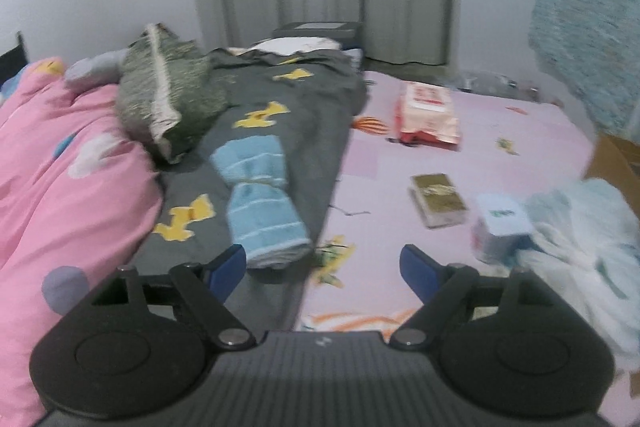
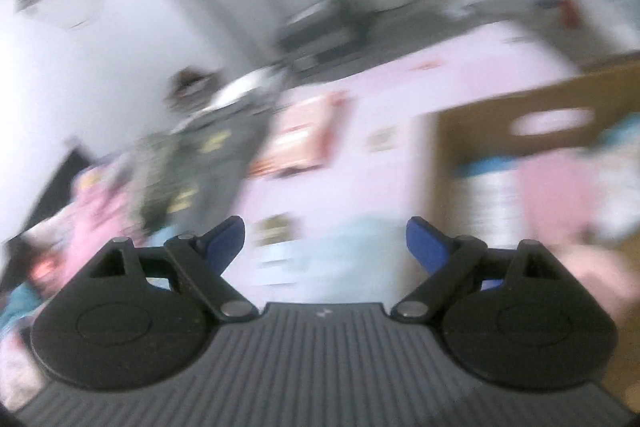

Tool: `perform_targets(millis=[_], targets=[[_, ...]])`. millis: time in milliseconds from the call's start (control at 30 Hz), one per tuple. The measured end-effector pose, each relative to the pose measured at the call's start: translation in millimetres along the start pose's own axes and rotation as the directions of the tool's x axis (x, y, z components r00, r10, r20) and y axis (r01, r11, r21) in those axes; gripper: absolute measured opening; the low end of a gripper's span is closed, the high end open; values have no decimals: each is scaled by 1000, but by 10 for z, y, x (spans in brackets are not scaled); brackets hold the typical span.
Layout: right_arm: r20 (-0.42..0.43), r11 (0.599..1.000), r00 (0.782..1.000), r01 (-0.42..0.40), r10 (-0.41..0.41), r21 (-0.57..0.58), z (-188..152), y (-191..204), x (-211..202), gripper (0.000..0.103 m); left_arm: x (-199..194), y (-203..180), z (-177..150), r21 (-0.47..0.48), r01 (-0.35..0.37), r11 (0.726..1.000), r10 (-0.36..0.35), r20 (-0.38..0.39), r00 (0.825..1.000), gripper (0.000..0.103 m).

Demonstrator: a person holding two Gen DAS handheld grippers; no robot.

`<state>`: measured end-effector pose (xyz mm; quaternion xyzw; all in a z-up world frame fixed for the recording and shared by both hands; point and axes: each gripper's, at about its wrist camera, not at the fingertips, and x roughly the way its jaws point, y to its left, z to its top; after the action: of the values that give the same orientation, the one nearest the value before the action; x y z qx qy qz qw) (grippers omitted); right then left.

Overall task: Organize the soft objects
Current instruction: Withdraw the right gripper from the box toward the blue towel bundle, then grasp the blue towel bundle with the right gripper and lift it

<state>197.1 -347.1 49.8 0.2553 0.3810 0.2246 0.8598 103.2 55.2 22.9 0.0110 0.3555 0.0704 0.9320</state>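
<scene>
The left gripper [image 1: 323, 269] hangs with jaws apart and empty, the rolled blue towel [image 1: 262, 199] just beyond its left finger at eleven o'clock on the grey blanket [image 1: 288, 99]; best to straddle the roll's tied waist before closing. Farther right, the right gripper [image 2: 325, 241] is spread and empty too; the cardboard box [image 2: 500, 131] at one o'clock looks the likely destination.

**Open lane down the pink sheet, clutter on both flanks**

In the left wrist view, bare pink bedsheet [image 1: 368, 163] runs from bottom centre toward the curtain, giving passage. Left of it, the rolled blue towel [image 1: 260, 195], green pillow [image 1: 168, 95] and pink quilt [image 1: 60, 167] block the way. Right of centre lie a red packet [image 1: 428, 111], gold box [image 1: 438, 199], tissue pack [image 1: 500, 227] and pale cloth heap [image 1: 580, 239]. In the blurred right wrist view, a cardboard box [image 2: 500, 119] walls off the right side.
</scene>
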Motion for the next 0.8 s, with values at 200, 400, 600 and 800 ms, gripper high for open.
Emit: perform_targets(millis=[200, 400, 600, 800], targets=[[-206, 969, 947, -245, 245, 29, 91, 950, 1242, 88, 259, 211, 168, -57, -42, 997, 42, -8, 999, 86], [-352, 953, 885, -274, 303, 132, -49, 1507, 2533, 87, 585, 343, 320, -94, -83, 992, 81, -18, 997, 86], [-436, 958, 854, -232, 283, 168, -398, 1650, 3401, 75, 948, 473, 378, -141, -90, 986, 85, -45, 995, 80], [-505, 959, 817, -207, 278, 193, -632, 1634, 3873, 56, 1183, 546, 351, -152, -64, 986, 49, -98, 994, 64]])
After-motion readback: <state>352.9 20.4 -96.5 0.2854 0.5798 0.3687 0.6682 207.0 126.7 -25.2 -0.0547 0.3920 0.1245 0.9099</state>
